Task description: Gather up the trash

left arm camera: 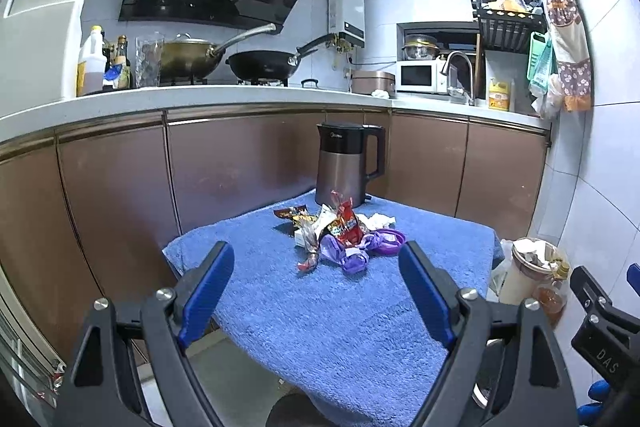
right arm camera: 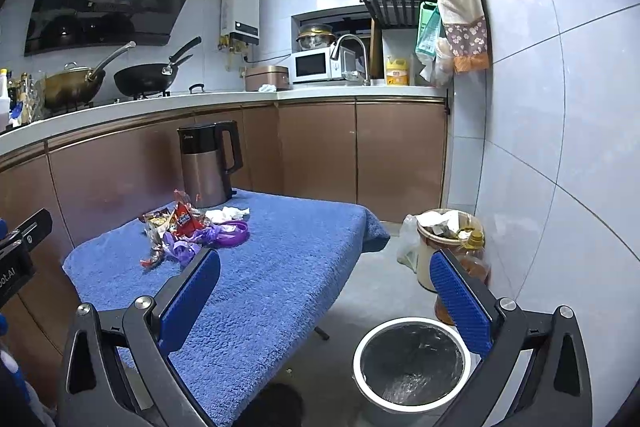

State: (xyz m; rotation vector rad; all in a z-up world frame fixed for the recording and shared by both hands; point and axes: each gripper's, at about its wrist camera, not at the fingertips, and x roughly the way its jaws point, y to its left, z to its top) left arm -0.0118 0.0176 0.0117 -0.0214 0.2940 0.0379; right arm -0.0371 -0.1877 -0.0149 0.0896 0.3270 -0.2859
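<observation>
Trash pile [left arm camera: 340,233] on blue towel [left arm camera: 320,307]; both claws spread, empty

An electric kettle [left arm camera: 347,163] stands upright at the far end of the blue towel [left arm camera: 320,307]. Behind it, on the white counter [left arm camera: 240,97], sit a brass pot [left arm camera: 188,57], a black wok [left arm camera: 264,65] and a white microwave [left arm camera: 420,77].

Blue towel [left arm camera: 320,307] — red and purple wrappers [left arm camera: 344,235]; brown-and-black kettle [left arm camera: 344,163]; white-rimmed bin [right arm camera: 412,363], black liner.
</observation>
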